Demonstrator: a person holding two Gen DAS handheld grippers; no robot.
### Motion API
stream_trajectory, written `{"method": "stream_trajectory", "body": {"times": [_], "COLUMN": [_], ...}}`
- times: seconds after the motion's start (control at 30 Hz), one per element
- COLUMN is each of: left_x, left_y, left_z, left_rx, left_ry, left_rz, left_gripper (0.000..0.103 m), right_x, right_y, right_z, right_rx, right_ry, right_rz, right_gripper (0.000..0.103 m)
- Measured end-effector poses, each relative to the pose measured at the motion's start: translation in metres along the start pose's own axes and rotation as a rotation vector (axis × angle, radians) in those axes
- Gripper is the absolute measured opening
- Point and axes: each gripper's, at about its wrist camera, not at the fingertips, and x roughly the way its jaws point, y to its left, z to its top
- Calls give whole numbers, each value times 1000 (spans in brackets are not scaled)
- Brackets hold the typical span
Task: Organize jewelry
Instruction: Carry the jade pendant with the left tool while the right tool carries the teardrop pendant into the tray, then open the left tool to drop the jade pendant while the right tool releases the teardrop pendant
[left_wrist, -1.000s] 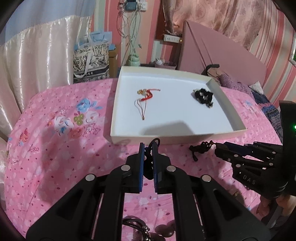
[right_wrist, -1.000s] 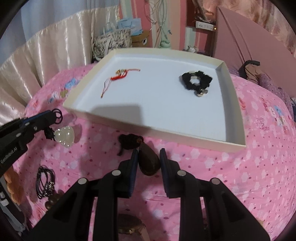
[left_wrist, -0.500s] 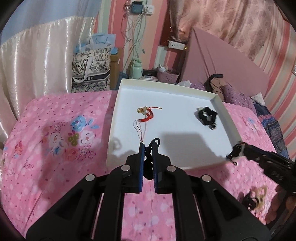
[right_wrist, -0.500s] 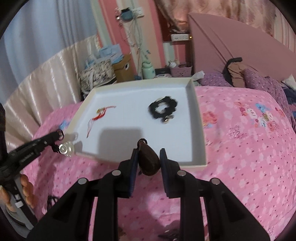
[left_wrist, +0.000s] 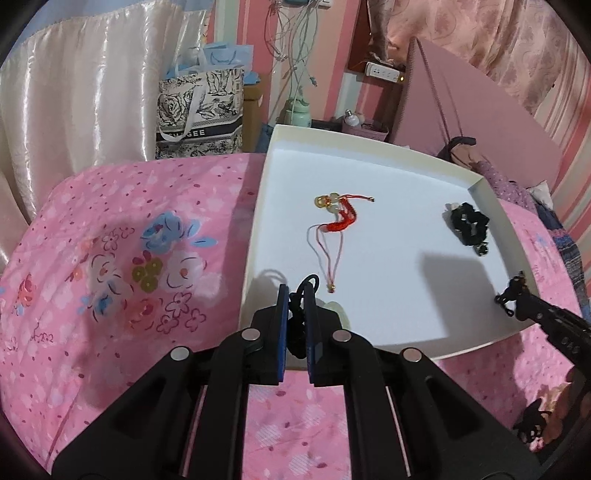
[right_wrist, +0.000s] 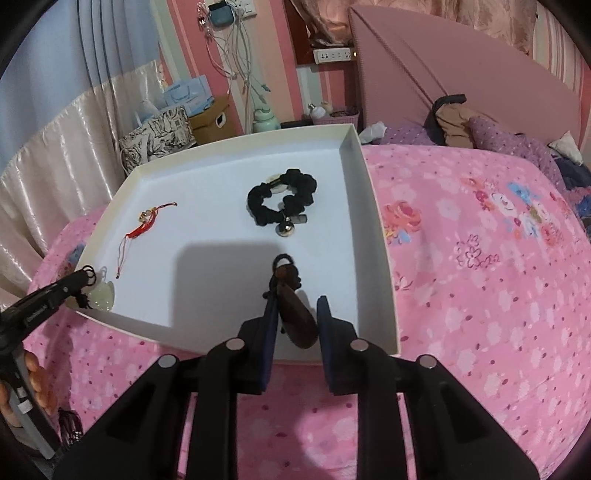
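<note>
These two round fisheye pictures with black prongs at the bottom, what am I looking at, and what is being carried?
There is no robot here: a person holds a hand-held two-finger gripper in each hand, each with a camera looking along its fingers. One picture is from the left gripper, the other from the right gripper.

Both look down at a shallow white cardboard tray on a pink floral bedspread. In the tray lie a red cord charm with gold beads and a black fabric scrunchie.

The left gripper is shut on the black cord of a pale heart-shaped pendant. The right gripper, whose jaws have just been closing, has a dark brown teardrop pendant between its fingers over the tray's near corner.
</note>
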Motion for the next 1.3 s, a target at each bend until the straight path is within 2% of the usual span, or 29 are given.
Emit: {"method": "stream_trajectory", "body": {"times": [0.27,0.67,1.1,1.3], "left_x": [13,15,15,15], "left_y": [0,-4,-4,-4], "left_z": [-5,-6,-7,-6], "left_rx": [31,52,54,51], "left_ry": [20,5,5,6], "left_rz": [55,87,88,80], "left_gripper": [6,6,6,8], "right_x": [7,7,9,8], "right_y": [-1,2,4,0], "right_z": [-2,-4,-4,-4], "right_rx": [2,-11,-14,12], "right_ry": [33,35,40,39], "right_rz": [-24,-37,-39,-12], "right_gripper": [15,14,14,14]}}
